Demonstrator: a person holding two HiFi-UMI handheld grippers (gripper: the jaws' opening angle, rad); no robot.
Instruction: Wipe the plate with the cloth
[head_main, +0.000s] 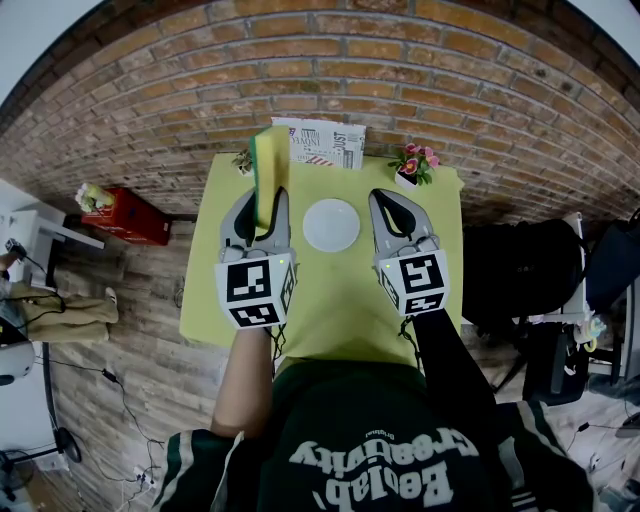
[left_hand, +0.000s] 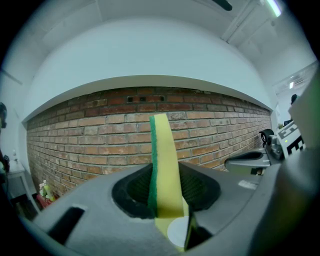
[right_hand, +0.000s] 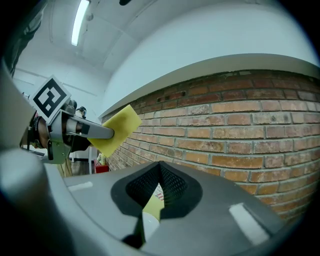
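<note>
A round white plate (head_main: 331, 225) lies on the yellow-green table (head_main: 330, 300), between my two grippers. My left gripper (head_main: 262, 208) is shut on the cloth, a yellow sponge with a green scouring side (head_main: 270, 170), which sticks up past the jaws. In the left gripper view the sponge (left_hand: 164, 170) stands edge-on in front of the brick wall, with a bit of the plate (left_hand: 177, 232) below it. My right gripper (head_main: 388, 205) hovers right of the plate, shut and holding nothing. Its own view shows the tips (right_hand: 160, 170) meeting, and the sponge (right_hand: 117, 130) at left.
A folded newspaper (head_main: 320, 143), a pot of pink flowers (head_main: 415, 163) and a small plant (head_main: 243, 160) stand along the table's far edge by the brick wall. A red crate (head_main: 125, 215) sits on the floor at left, black bags (head_main: 520, 270) at right.
</note>
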